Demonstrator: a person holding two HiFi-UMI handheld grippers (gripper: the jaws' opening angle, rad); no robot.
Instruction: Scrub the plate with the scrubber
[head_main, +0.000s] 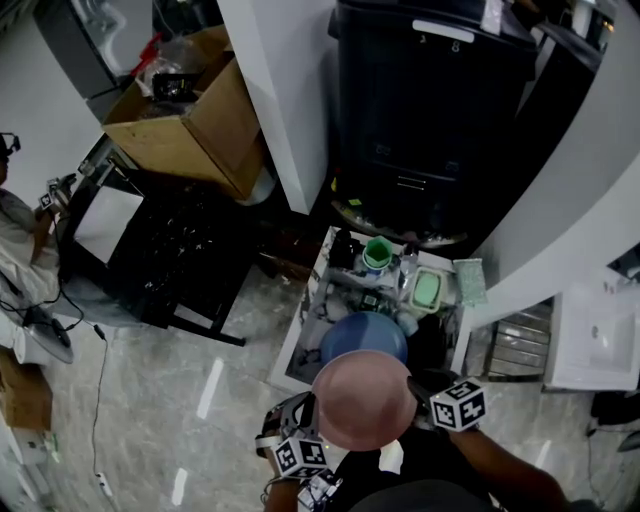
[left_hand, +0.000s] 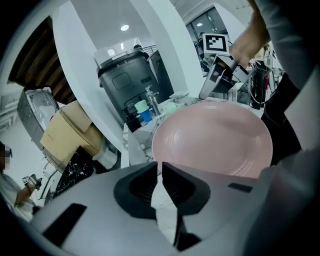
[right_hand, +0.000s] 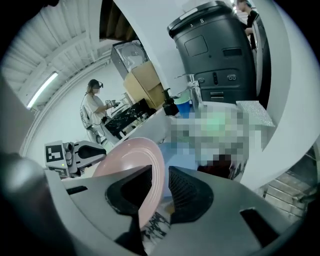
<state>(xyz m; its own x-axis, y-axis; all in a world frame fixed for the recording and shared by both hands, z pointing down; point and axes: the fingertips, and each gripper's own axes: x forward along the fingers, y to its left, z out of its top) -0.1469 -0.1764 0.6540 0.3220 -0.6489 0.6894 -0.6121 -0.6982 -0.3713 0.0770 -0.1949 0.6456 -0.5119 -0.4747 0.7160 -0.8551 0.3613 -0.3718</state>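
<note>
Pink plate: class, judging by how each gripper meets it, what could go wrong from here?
The right gripper holds its jaws apart around the rim of the pink plate, so only the left gripper pinches it; it may tilt or slip. It hangs by the blue basin; a drop could chip it.

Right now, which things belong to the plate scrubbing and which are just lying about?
Job: pink plate, left hand-held gripper gripping its rim, right hand-held gripper open around its rim.
Lying about: cardboard box, green cup, blue bowl, black bin.
</note>
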